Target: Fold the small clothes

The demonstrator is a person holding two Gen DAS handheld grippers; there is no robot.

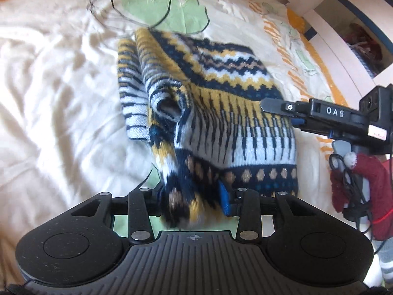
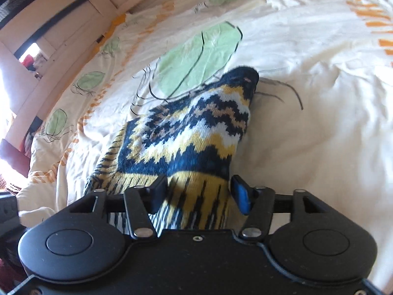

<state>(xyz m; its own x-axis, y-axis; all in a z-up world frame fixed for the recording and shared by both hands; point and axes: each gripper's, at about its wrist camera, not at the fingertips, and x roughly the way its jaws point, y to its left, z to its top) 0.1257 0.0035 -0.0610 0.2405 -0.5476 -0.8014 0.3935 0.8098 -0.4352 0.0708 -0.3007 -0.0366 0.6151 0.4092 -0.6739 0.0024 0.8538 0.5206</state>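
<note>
A small knitted sweater (image 1: 221, 93) with navy, yellow, white and tan zigzag bands lies partly folded on the bed. My left gripper (image 1: 194, 196) is shut on its near hem, which bunches between the fingers. My right gripper (image 2: 199, 191) is closed on the sweater's (image 2: 196, 132) yellow-and-black striped part; it also shows in the left wrist view (image 1: 267, 104), reaching in from the right onto the fabric. A sleeve (image 1: 132, 93) lies folded along the sweater's left side.
The bed is covered by a wrinkled cream duvet (image 1: 49, 86) with green leaf prints (image 1: 167, 7) and orange marks. A white bed frame and shelving (image 1: 343, 36) run along the far right edge. The holder's red sleeve (image 1: 356, 179) is at the right.
</note>
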